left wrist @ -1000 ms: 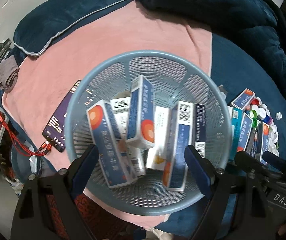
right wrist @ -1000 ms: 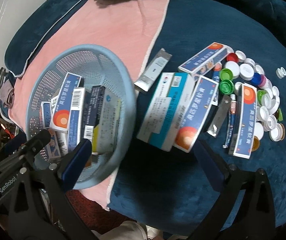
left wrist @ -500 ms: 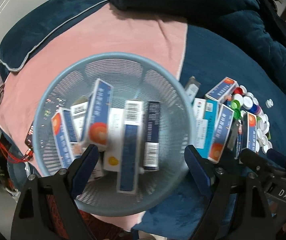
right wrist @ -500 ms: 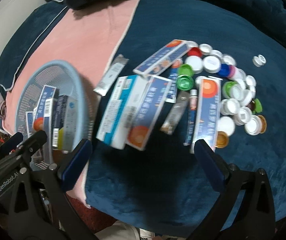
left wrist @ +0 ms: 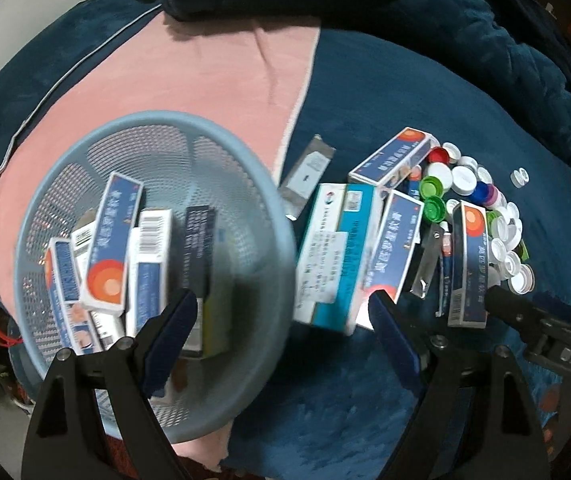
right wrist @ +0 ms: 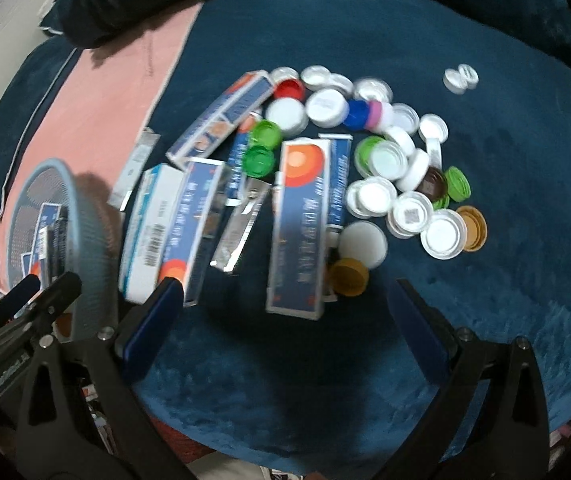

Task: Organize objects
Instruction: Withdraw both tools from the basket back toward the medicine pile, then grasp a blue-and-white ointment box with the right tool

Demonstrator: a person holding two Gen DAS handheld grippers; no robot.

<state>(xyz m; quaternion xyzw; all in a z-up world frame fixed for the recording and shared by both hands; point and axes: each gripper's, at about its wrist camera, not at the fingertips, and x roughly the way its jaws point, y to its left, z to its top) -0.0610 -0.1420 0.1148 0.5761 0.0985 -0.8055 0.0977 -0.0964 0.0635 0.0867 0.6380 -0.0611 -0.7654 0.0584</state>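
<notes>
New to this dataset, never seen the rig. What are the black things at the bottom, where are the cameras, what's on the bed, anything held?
No robot here: a person holds a two-finger claw in each hand, each with a fisheye camera looking along its fingers. One picture comes from the left claw, the other from the right claw. Both are open and hold nothing. On the dark blue blanket lie loose medicine boxes, a few foil strips and tubes, and a heap of bottle caps. A light blue mesh basket, already holding several boxes, sits on the pink towel to the left.
</notes>
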